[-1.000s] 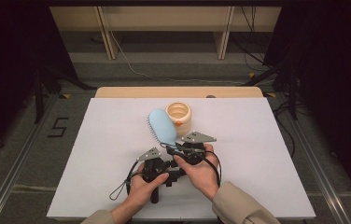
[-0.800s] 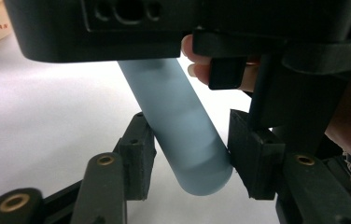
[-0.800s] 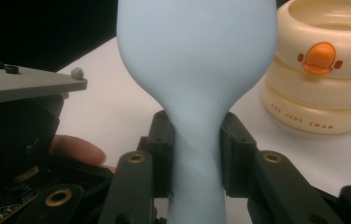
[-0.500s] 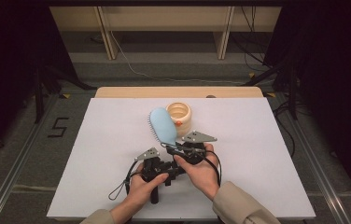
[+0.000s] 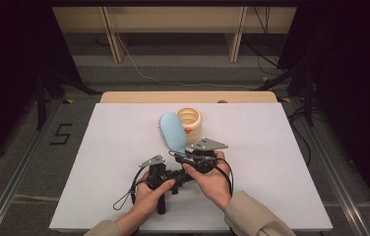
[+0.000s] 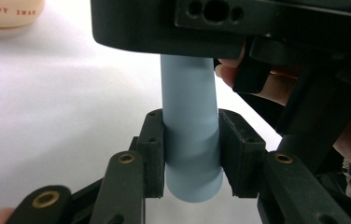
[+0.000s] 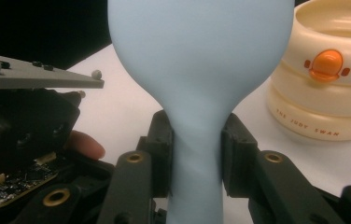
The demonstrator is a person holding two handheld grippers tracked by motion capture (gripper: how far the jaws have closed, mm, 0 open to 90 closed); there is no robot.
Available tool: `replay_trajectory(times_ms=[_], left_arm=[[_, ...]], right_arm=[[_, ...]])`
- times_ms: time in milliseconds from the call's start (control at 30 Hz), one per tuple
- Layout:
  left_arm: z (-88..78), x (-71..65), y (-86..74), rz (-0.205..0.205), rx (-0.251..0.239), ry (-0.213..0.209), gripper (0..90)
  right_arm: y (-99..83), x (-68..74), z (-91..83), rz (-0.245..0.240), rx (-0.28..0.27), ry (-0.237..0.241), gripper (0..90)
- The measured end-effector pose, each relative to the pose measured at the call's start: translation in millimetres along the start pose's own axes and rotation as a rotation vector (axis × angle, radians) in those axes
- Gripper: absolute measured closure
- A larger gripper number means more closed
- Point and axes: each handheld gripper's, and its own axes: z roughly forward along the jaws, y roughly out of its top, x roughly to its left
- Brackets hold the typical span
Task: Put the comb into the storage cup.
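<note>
High view: the pale blue hairbrush [image 5: 172, 132] is held above the white table [image 5: 99, 162] near its middle, its oval head pointing toward eleven o'clock and its handle running down toward five o'clock into the two grippers. A row of dark bristles shows along the head's left edge. The right gripper [image 5: 187, 157] grips the brush where the head narrows into the handle; in the right gripper view the two black pads [image 7: 162, 154] press against both sides of that narrow neck, with the broad head rising toward twelve o'clock. The left gripper [image 5: 173, 169] sits just at seven o'clock of the right one and has just been closing its jaws; in the left gripper view its pads [image 6: 152, 156] now bear on both sides of the handle's rounded butt end [image 6: 192, 154], so both grippers clamp the same handle, one close behind the other. A hand wraps each gripper, with the sleeves coming in from six o'clock, and a grey three-cornered plate [image 5: 207, 144] tops the right gripper. Just at one o'clock of the brush head stands a cream ribbed cup [image 5: 189, 123] with an orange duck mark on its side; in the high view the brush head overlaps its left edge, though I cannot tell whether they touch. A black cable loop [image 5: 124, 196] trails on the table at eight o'clock of the hands.
</note>
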Motion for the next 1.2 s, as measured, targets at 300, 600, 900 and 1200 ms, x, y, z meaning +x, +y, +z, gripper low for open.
replay_trajectory(times_ms=[300, 600, 900, 1200], left_arm=[[-1.1, -0.4, 1.7, -0.016, 0.002, -0.041, 63.6], [-1.8, -0.2, 2.6, -0.029, -0.005, -0.065, 63.6], [-2.5, 1.2, 3.2, -0.036, -0.001, -0.064, 63.7], [-2.4, 1.7, 3.2, -0.035, 0.002, -0.067, 63.7]], right_arm=[[0.5, -1.8, 1.1, -0.003, 0.016, 0.001, 62.5], [1.3, -4.1, 2.0, -0.011, 0.019, -0.010, 48.7], [3.6, -4.5, 0.8, -0.014, 0.001, 0.002, 32.1], [7.3, -3.4, -3.4, -0.026, 0.000, 0.014, 24.7]])
